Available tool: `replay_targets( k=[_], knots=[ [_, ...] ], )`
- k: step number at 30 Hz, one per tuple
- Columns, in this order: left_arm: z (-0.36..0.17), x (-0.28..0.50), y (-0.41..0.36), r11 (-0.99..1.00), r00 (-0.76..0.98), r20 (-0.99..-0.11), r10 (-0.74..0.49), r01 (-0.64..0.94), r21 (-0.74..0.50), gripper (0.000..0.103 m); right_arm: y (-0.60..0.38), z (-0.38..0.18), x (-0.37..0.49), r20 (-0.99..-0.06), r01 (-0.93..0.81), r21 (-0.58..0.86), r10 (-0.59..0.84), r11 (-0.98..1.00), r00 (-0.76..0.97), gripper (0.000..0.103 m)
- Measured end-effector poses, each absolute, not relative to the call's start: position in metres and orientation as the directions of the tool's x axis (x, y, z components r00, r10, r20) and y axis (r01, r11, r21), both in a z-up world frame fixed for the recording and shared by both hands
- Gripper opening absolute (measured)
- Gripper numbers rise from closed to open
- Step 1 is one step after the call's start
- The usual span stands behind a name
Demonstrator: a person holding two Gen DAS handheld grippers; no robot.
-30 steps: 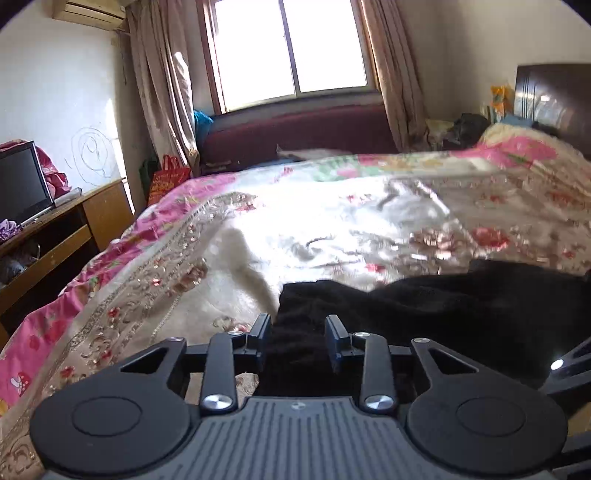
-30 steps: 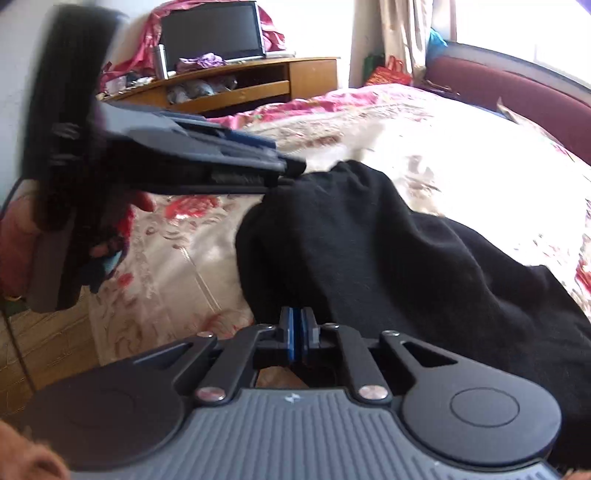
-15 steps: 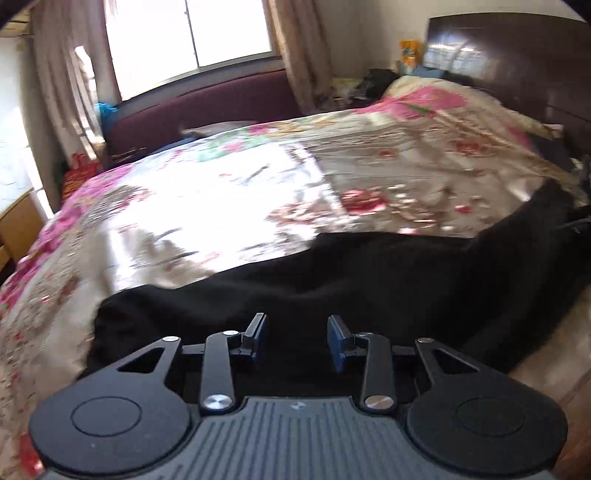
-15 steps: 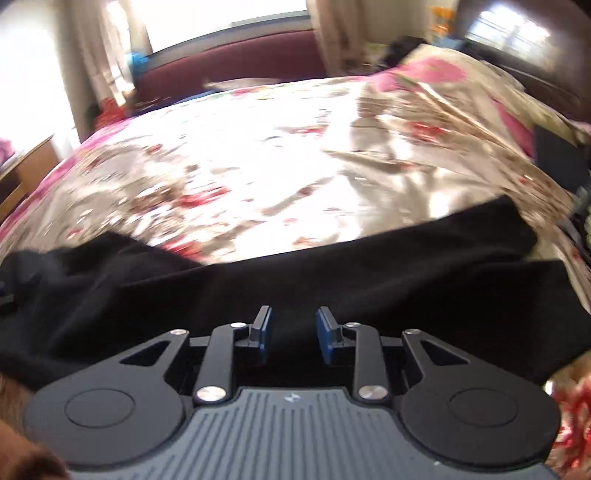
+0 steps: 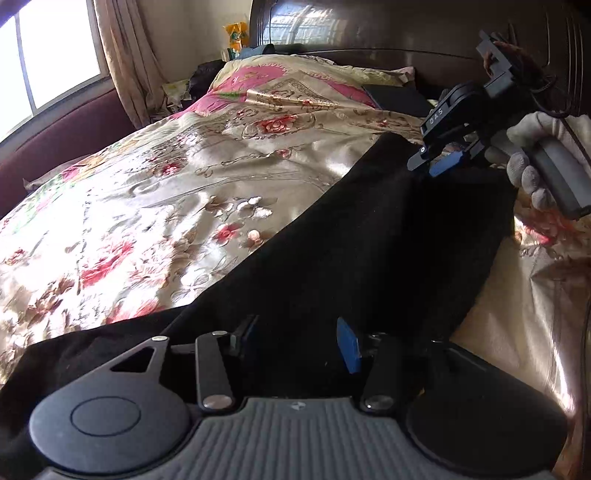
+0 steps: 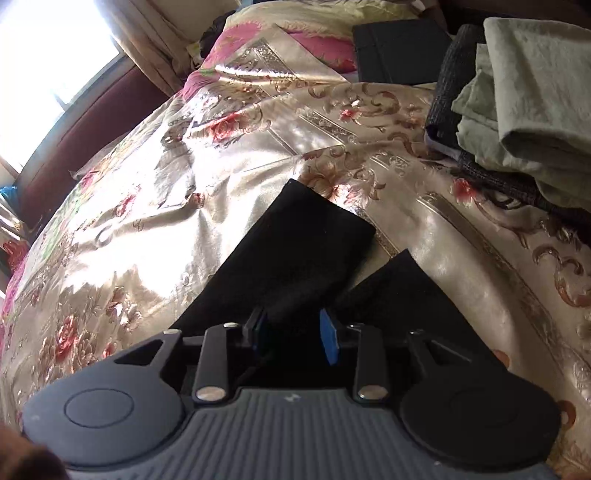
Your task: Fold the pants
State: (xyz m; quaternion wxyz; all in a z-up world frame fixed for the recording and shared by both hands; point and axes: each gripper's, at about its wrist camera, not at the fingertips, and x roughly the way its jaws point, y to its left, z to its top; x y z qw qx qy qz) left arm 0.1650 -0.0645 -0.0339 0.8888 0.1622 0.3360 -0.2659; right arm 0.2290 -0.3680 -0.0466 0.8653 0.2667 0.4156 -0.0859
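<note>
A bed with a shiny floral bedspread (image 5: pixel 192 177) fills the room; beyond it stand a dark wooden headboard (image 5: pixel 369 33), beige curtain (image 5: pixel 125 62) and bright window (image 5: pixel 44 55).

My left tool (image 5: pixel 300 341) is black with blue pads and silver screws. My right tool (image 5: pixel 441 162) reads "DAS". My glove (image 5: pixel 524 162) is grey.

"DAS" on right gripper (image 5: pixel 441 157)

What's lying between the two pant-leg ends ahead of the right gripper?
Only bare floral bedspread: a narrow wedge of it separates the two leg ends of the black pants, seen in the right wrist view ahead of the open right gripper.
</note>
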Motion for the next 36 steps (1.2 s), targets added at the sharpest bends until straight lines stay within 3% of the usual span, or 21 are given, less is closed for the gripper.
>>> replay_targets(
  k=[8, 17, 18, 20, 22, 27, 33, 35, 36],
  knots=[
    [-0.042, 0.153, -0.1, 0.758, 0.642, -0.655, -0.398, 0.632, 0.159, 0.063, -0.4, -0.054, 0.217, -0.726, 0.399, 0.466, 0.084, 0.79, 0.682, 0.034],
    [-0.062, 0.177, -0.149, 0.727, 0.67, -0.678, -0.304, 0.622, 0.289, 0.065, -0.405, -0.074, 0.253, -0.69, 0.401, 0.56, 0.14, 0.725, 0.711, 0.034],
    [-0.062, 0.181, -0.151, 0.739, 0.67, -0.683, -0.293, 0.611, 0.283, 0.063, -0.407, -0.074, 0.255, -0.687, 0.401, 0.569, 0.147, 0.718, 0.711, 0.025],
    [-0.058, 0.184, -0.151, 0.755, 0.677, -0.682, -0.277, 0.592, 0.282, 0.047, -0.413, -0.073, 0.254, -0.681, 0.395, 0.591, 0.173, 0.703, 0.712, 0.004],
    [-0.054, 0.187, -0.151, 0.757, 0.675, -0.684, -0.277, 0.592, 0.276, 0.035, -0.421, -0.066, 0.247, -0.649, 0.383, 0.643, 0.205, 0.663, 0.733, 0.004],
    [-0.031, 0.182, -0.149, 0.751, 0.705, -0.647, -0.289, 0.586, 0.303, 0.027, -0.424, -0.012, 0.233, -0.507, 0.243, 0.726, 0.264, 0.643, 0.82, 0.003],
    [0.015, 0.152, -0.131, 0.757, 0.76, -0.555, -0.338, 0.57, 0.319, 0.026, -0.423, 0.048, 0.182, -0.378, 0.074, 0.734, 0.315, 0.675, 0.871, 0.003],
    [0.018, 0.138, -0.129, 0.742, 0.761, -0.541, -0.358, 0.584, 0.33, 0.027, -0.425, 0.038, 0.169, -0.414, 0.104, 0.709, 0.292, 0.697, 0.862, 0.003],
    [0.012, 0.136, -0.132, 0.726, 0.751, -0.554, -0.359, 0.598, 0.34, 0.036, -0.426, 0.027, 0.17, -0.46, 0.151, 0.692, 0.271, 0.706, 0.845, 0.003]
  ],
)
